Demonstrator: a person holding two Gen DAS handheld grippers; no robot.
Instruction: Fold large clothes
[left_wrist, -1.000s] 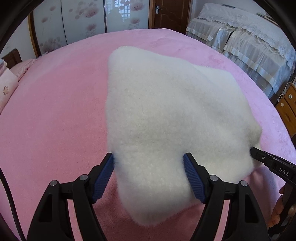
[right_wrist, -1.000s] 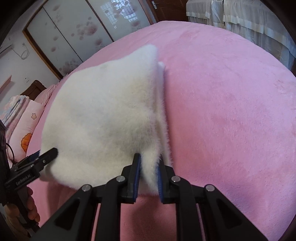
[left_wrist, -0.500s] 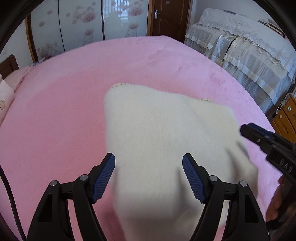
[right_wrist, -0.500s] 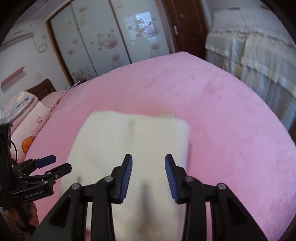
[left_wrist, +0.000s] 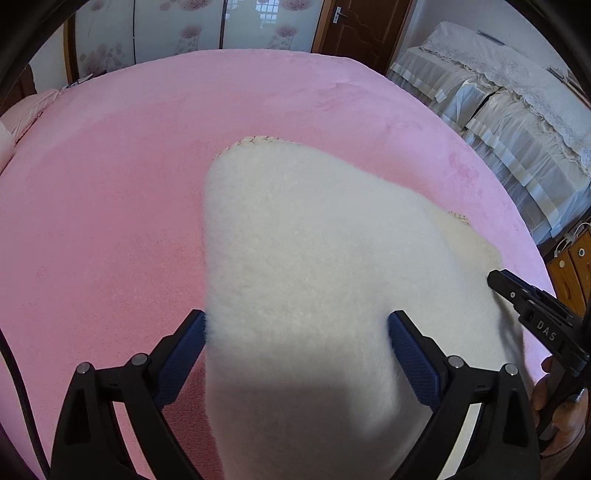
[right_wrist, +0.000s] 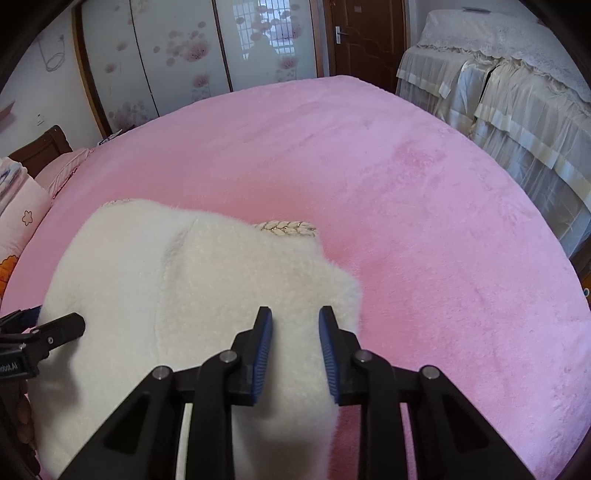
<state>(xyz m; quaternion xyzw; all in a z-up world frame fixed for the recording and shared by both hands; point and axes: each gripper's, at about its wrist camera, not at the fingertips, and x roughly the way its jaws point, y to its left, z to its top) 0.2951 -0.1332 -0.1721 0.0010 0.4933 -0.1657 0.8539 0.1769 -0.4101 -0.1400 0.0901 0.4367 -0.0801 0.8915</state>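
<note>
"DAS" lettering on right hand-held gripper (left_wrist: 532, 306); jaws parted. Left hand-held gripper (left_wrist: 295, 332) wide over fleece garment (left_wrist: 314, 258).

Your left black plastic two-finger gripper (left_wrist: 297, 354) carries blue ribbed pads (left_wrist: 413, 360) and silver screws; your right black plastic two-finger gripper (right_wrist: 295, 345) matches, its side lettered "DAS". Bare fingers show beneath it.

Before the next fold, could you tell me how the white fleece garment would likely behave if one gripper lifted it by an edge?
The white fleece garment lies soft and rounded on the pink blanket, so it would probably droop. Its thick pile suggests bulky but light. The fuzzy surface should grip the right gripper well.
</note>
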